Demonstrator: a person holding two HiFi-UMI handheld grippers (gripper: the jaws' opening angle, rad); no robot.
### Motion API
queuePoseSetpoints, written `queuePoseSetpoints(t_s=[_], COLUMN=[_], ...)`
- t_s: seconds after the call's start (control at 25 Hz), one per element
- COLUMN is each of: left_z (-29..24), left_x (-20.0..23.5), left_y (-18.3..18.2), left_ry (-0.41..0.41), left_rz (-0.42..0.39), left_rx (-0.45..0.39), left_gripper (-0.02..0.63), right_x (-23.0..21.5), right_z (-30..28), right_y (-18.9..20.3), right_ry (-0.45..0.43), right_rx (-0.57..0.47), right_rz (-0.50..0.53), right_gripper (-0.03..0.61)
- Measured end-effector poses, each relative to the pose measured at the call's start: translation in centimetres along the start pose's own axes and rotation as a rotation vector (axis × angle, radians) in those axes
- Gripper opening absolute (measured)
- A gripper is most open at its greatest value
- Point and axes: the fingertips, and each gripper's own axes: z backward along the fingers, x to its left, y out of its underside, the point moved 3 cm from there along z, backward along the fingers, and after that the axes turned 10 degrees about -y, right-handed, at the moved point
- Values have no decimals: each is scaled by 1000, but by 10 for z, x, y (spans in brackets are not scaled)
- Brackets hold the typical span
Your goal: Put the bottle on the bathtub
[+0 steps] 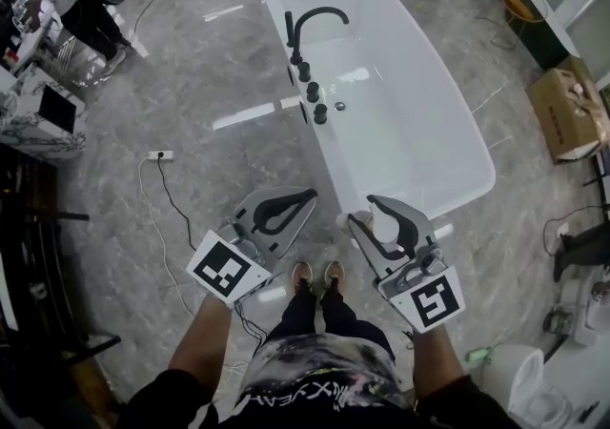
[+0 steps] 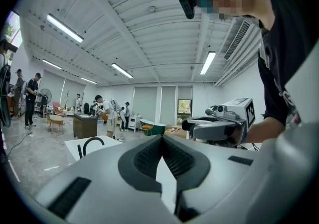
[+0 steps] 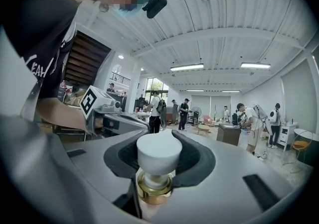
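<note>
Head view: a white freestanding oval bathtub (image 1: 477, 170) is seen on a grey marble-patterned floor (image 1: 210, 65), with a black curved tap (image 1: 310, 22) and a row of black knobs mounted on its left rim. Two grey hand-held grippers are held out level before the tub's near end.

The right gripper (image 1: 367, 208) is closed on a small bottle with a white rounded cap and a gold collar (image 1: 385, 223). In the right gripper view the right gripper (image 3: 158, 138) is shown with its black ribbed pads pressed against both sides of the cap of the bottle (image 3: 158, 156), the gold collar lying just below them. The bottle is thus carried in the air, just short of the tub's near rim and not resting on it.

The left gripper (image 1: 307, 194) is held beside the right one, slightly apart from it. In the left gripper view the left gripper (image 2: 162, 137) is shown with its pad tips brought together, and nothing is gripped between them. The bathtub (image 2: 75, 146) and its tap (image 2: 92, 143) are visible beyond.

The person's shoes (image 1: 315, 275) are seen between the two grippers.
</note>
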Motion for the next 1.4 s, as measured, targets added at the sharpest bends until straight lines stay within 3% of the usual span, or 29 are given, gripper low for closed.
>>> queuePoseSetpoints(t_s=[0.72, 1.08, 1.4], left_z=[-63, -88, -112], left_x=[28, 46, 65], left_y=[22, 48, 93], left_ry=[-54, -56, -73], left_rz=[13, 15, 18], left_rx=[18, 31, 29], left_gripper=[13, 13, 14], right_x=[-76, -102, -121], right_z=[-20, -41, -61], right_y=[30, 66, 118], right_ry=[2, 10, 17], right_rx=[-12, -11, -2], right_rz=[-13, -35, -45], right_gripper=[138, 138, 138])
